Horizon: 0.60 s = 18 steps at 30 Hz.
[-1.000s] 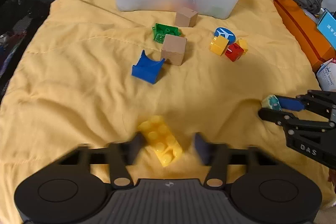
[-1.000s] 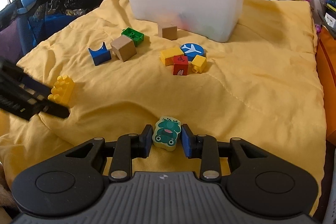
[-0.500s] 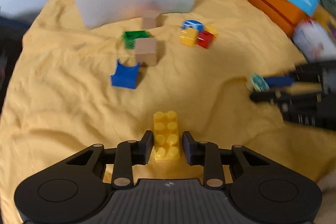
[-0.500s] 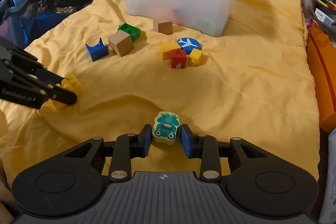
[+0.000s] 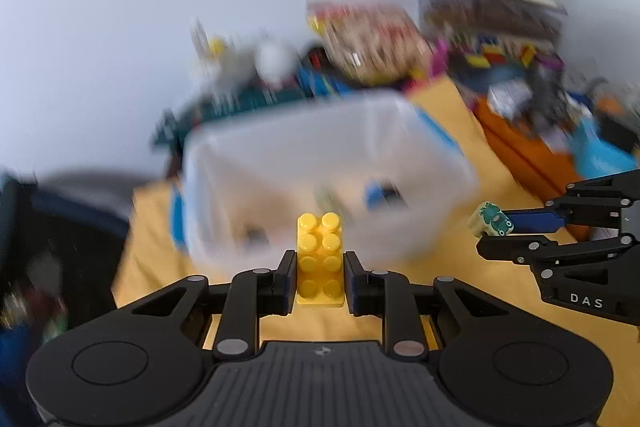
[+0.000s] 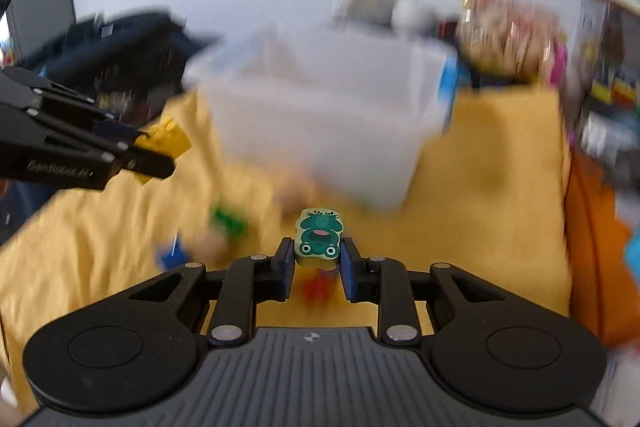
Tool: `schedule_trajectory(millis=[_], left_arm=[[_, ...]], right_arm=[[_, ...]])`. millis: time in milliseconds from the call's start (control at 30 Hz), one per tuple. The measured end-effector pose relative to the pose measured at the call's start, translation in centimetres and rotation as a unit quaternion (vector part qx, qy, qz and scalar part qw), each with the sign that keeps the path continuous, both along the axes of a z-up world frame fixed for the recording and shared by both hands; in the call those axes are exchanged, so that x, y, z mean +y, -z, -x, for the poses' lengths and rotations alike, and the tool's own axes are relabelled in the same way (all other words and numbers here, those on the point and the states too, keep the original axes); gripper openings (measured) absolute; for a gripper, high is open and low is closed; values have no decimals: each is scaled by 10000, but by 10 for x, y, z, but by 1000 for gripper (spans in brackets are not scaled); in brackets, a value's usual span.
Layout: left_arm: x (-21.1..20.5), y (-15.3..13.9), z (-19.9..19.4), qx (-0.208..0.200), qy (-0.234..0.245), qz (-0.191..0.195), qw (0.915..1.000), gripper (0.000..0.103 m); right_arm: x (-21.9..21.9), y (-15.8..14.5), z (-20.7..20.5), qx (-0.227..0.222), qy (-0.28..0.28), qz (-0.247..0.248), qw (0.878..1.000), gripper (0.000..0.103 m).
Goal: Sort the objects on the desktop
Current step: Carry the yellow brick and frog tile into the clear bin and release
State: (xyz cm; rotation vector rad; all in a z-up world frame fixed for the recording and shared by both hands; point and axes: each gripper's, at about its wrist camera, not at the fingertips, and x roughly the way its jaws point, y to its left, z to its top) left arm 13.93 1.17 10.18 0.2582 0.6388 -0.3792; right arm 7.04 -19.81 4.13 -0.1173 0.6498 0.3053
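Observation:
My left gripper point(image 5: 319, 273) is shut on a yellow studded brick point(image 5: 320, 255) and holds it in the air, in front of the white plastic bin point(image 5: 320, 179). My right gripper point(image 6: 317, 259) is shut on a green frog block point(image 6: 319, 237), also lifted, short of the bin point(image 6: 328, 115). The right gripper with the frog block point(image 5: 490, 219) shows at the right of the left wrist view. The left gripper with the yellow brick point(image 6: 168, 139) shows at the left of the right wrist view. Both views are blurred.
The yellow blanket point(image 6: 480, 207) lies under everything. Blurred green point(image 6: 228, 221), blue point(image 6: 172, 255) and red point(image 6: 316, 289) blocks lie on it below my right gripper. Orange boxes point(image 5: 524, 155) and cluttered shelves stand at the right, a dark bag point(image 6: 120, 59) at the left.
Both grippers have lifted their blocks off the blanket and moved toward the bin. The left gripper closed on the yellow brick about a second ago.

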Motion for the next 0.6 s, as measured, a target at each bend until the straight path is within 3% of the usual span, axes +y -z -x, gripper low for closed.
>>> schedule_trajectory(millis=[100,267,400,500,600], left_arm=[[-7,-15,-32,-222,-91,-89,9997,27],[-14,0,-84,111,-328,-131,9993,27],[-20,28,-102,436,-410,-255,9979,28],[-18,39,-102,583,-529,-283,9965,42],[-14,36,-102,578,-599,-302,9961,45]], right_arm=[[1,-29,-36,-328,71,-39,9994,27],[10,-53,-90,-496,205,135,9985,27],[10,-44,-114,-250,359,141,9989,27],[14,-24,-122,84,359,224,9991,32],[12,-17,-119,174,380,136,9990,34]])
